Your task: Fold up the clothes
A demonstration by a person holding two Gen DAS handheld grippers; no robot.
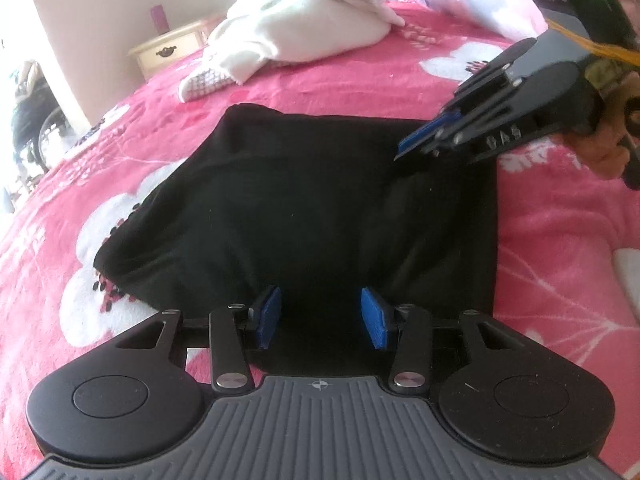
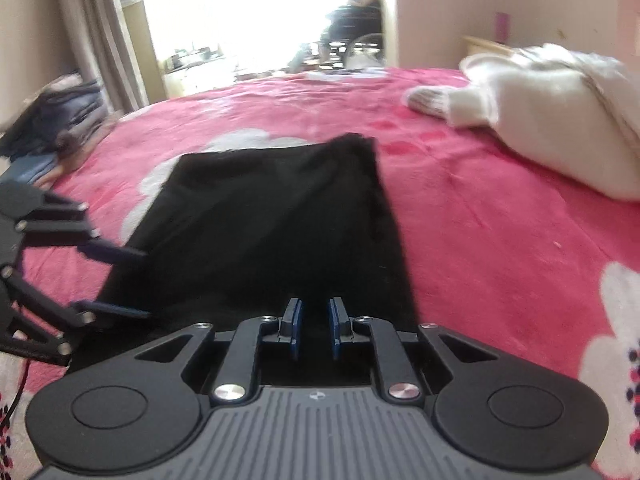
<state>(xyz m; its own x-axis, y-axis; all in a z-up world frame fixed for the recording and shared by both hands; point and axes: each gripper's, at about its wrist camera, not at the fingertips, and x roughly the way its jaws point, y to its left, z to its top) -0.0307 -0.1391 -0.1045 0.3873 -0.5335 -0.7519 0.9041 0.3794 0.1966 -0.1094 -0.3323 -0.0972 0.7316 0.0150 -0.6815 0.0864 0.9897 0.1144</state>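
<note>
My left gripper has its blue pads standing apart, nothing pinched between them, poised over the near edge of the black garment; from the other camera I see the same gripper coming in from the left side, its two fingers spread above that cloth's left border. My right gripper has its pads drawn close with only a narrow slot between them, and I cannot make out any fabric caught in that slot; from the left wrist view it hangs over the far right corner of the garment, fingers angled down toward the cloth, with a hand behind it on the grip. The black garment lies spread flat on the pink flowered blanket, roughly rectangular, its right edge straight and its left side rumpled in soft folds. Farther up the bed sits a heap of white clothing, well apart from the black piece, a knitted cuff sticking out of it. A cream bedside cabinet stands beyond the bed's edge.
</note>
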